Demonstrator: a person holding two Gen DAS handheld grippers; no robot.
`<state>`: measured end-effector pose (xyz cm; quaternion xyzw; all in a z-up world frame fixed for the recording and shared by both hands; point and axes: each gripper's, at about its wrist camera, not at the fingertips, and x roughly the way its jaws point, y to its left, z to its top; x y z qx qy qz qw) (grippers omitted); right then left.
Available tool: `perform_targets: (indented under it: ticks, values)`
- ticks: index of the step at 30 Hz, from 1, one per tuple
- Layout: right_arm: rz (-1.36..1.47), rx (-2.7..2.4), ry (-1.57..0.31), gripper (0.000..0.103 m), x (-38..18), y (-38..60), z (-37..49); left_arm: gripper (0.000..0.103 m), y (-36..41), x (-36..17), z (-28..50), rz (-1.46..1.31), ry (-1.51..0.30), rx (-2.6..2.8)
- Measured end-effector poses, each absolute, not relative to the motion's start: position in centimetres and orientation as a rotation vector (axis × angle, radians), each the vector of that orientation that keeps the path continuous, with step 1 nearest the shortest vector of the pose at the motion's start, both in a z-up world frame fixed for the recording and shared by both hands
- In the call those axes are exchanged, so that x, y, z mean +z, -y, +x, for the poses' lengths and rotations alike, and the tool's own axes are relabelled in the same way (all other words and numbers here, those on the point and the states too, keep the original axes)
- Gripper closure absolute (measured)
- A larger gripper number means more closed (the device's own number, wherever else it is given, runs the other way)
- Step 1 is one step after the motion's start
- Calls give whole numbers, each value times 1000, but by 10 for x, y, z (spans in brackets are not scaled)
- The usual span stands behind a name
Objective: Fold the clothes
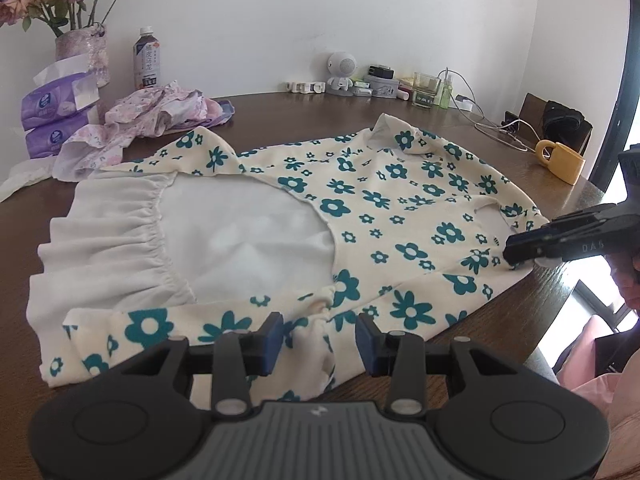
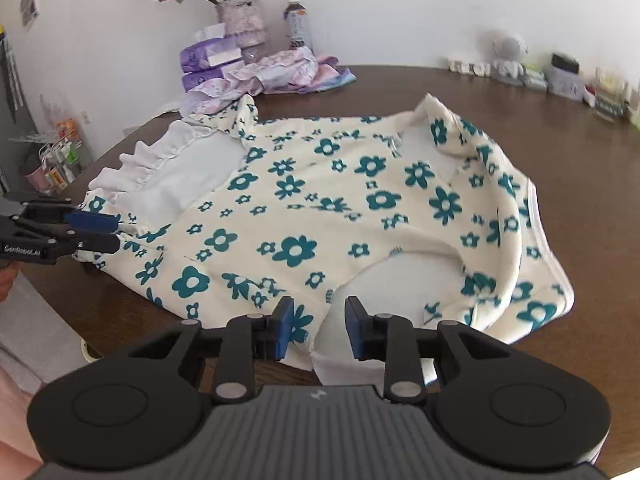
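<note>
A cream garment (image 1: 380, 200) printed with teal flowers lies spread on the brown table (image 1: 280, 108), with a white ruffled part (image 1: 120, 232) at its left. My left gripper (image 1: 320, 328) hovers over the garment's near gathered edge. Its blue pads stand apart and do not press the cloth. In the right wrist view the same garment (image 2: 320, 208) fills the table (image 2: 560, 140). My right gripper (image 2: 320, 316) is open over the near hem, with cloth under the gap. The left gripper (image 2: 114, 232) shows at the garment's left edge, and the right gripper (image 1: 510, 250) at its right edge.
A crumpled pink floral cloth (image 1: 160, 116), purple tissue packs (image 1: 52, 116), a flower vase (image 1: 82, 54) and a bottle (image 1: 147, 60) stand at the back left. A yellow mug (image 1: 562, 162), cables (image 1: 500, 128) and small items line the back right. The table edge runs close on the near side.
</note>
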<state>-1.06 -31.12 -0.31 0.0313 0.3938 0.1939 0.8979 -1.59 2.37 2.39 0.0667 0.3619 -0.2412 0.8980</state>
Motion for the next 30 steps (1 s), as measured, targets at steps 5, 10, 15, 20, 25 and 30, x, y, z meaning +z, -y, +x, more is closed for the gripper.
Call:
perform_targets:
  ticks: [5, 10, 15, 20, 25, 30]
  values:
    - [108, 378, -802, 103, -5, 322, -15, 80, -26, 19, -21, 203, -744, -495]
    - [132, 324, -782, 103, -5, 335, -17, 81, -26, 29, -27, 222, -709, -534]
    - [116, 355, -744, 89, 0, 325, -27, 59, -37, 52, -33, 215, -634, -569]
    - [5, 413, -728, 63, 8, 319, -48, 58, -34, 42, -47, 329, -680, -575]
    - [-147, 432, -737, 56, 3, 305, -58, 59, -21, 24, -48, 417, -680, -550]
    - [-261, 419, -711, 100, -5, 292, -54, 99, -15, 24, -44, 467, -685, -582]
